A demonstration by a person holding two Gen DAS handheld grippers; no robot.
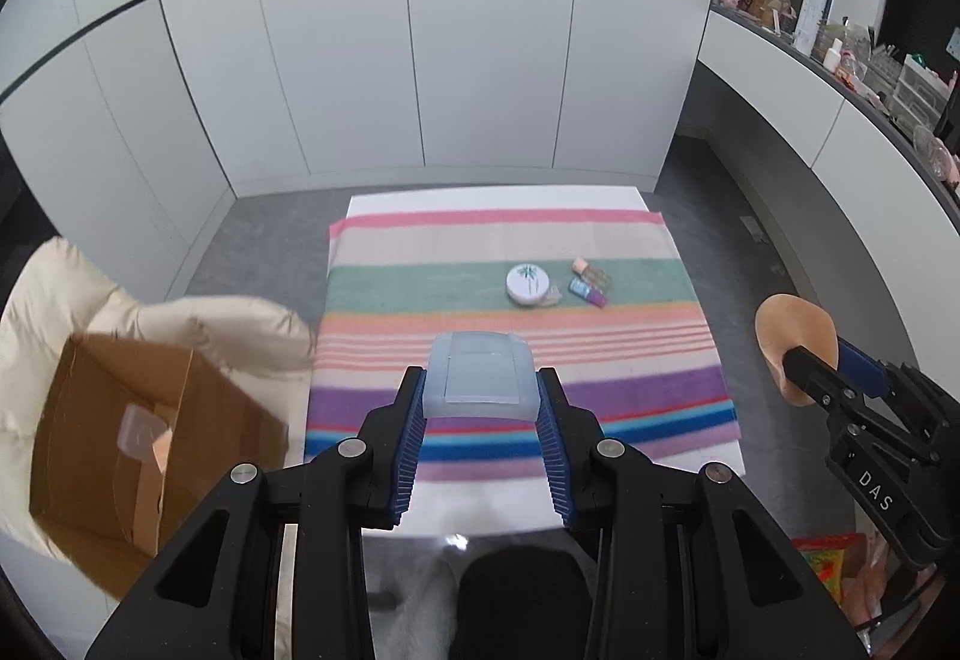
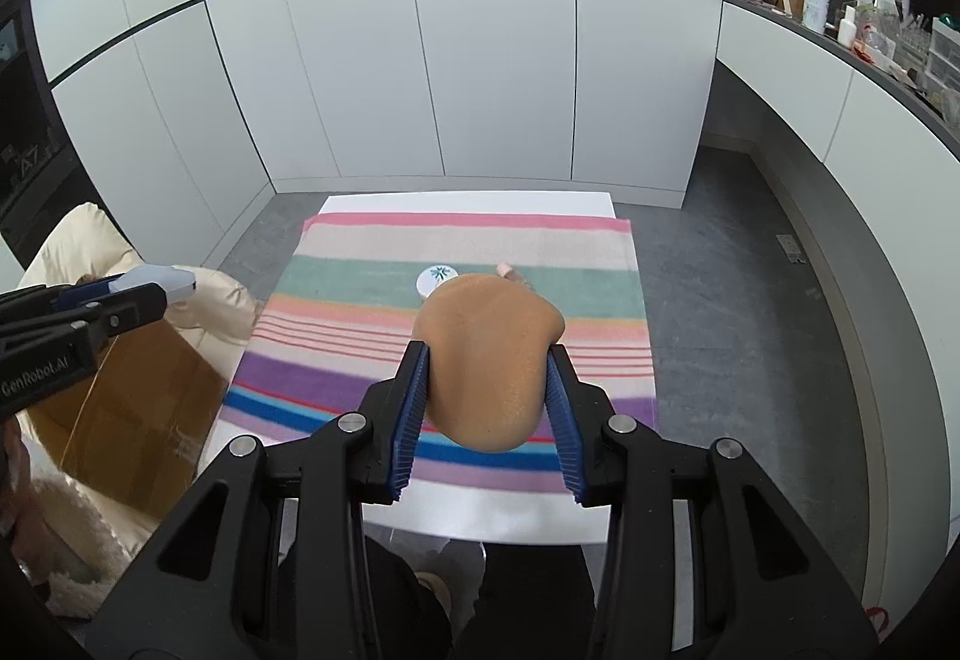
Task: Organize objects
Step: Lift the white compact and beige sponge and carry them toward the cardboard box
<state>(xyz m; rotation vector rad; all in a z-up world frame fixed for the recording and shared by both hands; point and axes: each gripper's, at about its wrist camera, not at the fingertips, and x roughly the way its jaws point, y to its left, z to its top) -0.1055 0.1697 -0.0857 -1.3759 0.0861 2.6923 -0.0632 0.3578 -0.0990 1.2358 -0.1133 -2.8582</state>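
Observation:
My left gripper (image 1: 480, 381) is shut on a frosted plastic box (image 1: 478, 375), held above the striped cloth (image 1: 420, 396); it also shows in the right wrist view (image 2: 157, 283). My right gripper (image 2: 489, 366) is shut on a tan makeup sponge (image 2: 489, 360), held above the cloth (image 2: 336, 360); the sponge shows at the right in the left wrist view (image 1: 795, 336). On the green stripe lie a round white compact (image 1: 528, 285) and several small bottles (image 1: 591, 283). An open cardboard box (image 1: 138, 438) sits to the left with a small plastic container (image 1: 141, 432) inside.
The cloth covers a white table (image 1: 480, 195) on a grey floor. The cardboard box rests on a cream padded cushion (image 1: 198, 324). White cabinet doors (image 1: 420, 60) stand behind. A shelf (image 1: 840, 54) with bottles and clutter runs along the right.

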